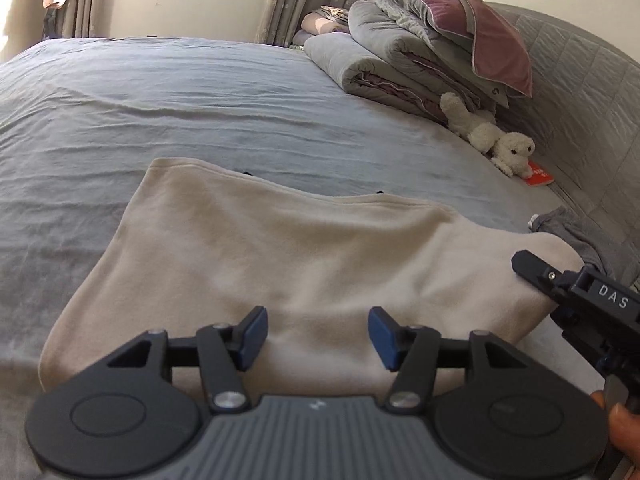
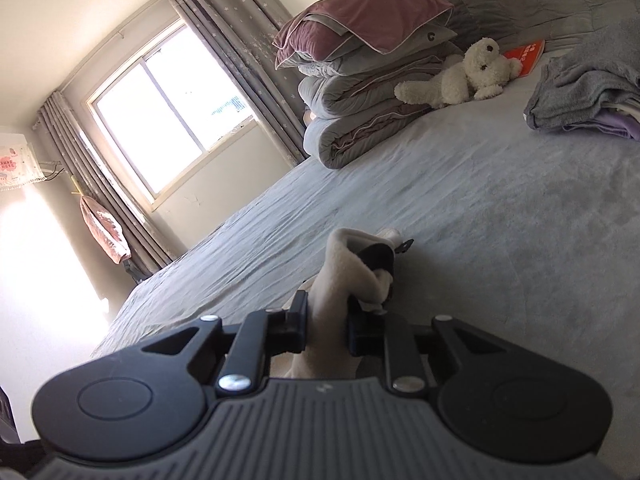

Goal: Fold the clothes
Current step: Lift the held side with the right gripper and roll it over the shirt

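Observation:
A cream fleece garment point(image 1: 280, 264) lies spread on the grey bed sheet point(image 1: 160, 112), folded over with a rounded far edge. My left gripper point(image 1: 318, 336) hovers open just above its near part, blue pads wide apart with nothing between them. At the garment's right corner my right gripper point(image 1: 536, 276) is seen from the side. In the right wrist view that gripper point(image 2: 326, 320) is shut on a bunched edge of the cream garment point(image 2: 340, 276), which rises in a fold between the fingers. A dark tag or lining shows inside the fold.
Stacked grey quilts point(image 1: 392, 64) with a mauve pillow point(image 1: 472, 20) sit at the bed's far right, by a white plush dog point(image 1: 496, 140) and an orange book point(image 1: 540, 178). Folded grey and lilac clothes point(image 2: 588, 96) lie near the headboard. A window and curtains stand behind.

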Demonstrator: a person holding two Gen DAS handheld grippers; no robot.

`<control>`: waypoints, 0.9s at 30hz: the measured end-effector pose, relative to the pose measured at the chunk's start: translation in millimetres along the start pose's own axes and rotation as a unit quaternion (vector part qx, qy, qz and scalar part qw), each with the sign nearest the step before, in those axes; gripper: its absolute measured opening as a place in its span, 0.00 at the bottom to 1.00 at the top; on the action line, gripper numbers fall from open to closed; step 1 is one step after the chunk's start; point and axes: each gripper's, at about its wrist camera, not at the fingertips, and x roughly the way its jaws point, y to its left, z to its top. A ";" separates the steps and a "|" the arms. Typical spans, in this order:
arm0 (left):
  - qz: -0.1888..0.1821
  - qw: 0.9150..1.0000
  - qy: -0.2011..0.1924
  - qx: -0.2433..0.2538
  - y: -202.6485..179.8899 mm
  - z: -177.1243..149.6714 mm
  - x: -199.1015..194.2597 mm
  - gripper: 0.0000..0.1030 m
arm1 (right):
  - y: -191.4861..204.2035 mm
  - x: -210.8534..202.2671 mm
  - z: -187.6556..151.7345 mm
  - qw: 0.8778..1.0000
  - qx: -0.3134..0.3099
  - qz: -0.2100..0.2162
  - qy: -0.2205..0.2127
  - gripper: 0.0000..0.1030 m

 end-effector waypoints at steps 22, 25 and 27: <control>-0.040 0.992 -0.006 -0.120 89.3 19.5 -46.3 0.69 | -55.7 5.1 -16.7 0.976 0.203 -0.084 0.007 0.26; -0.037 0.989 -0.017 -0.142 103.6 22.5 -54.6 0.69 | -31.6 5.4 -6.2 0.989 0.122 -0.075 -0.015 0.22; -0.037 0.984 -0.022 -0.171 118.5 25.8 -59.4 0.69 | -5.4 4.0 -0.4 0.997 0.043 -0.060 -0.034 0.21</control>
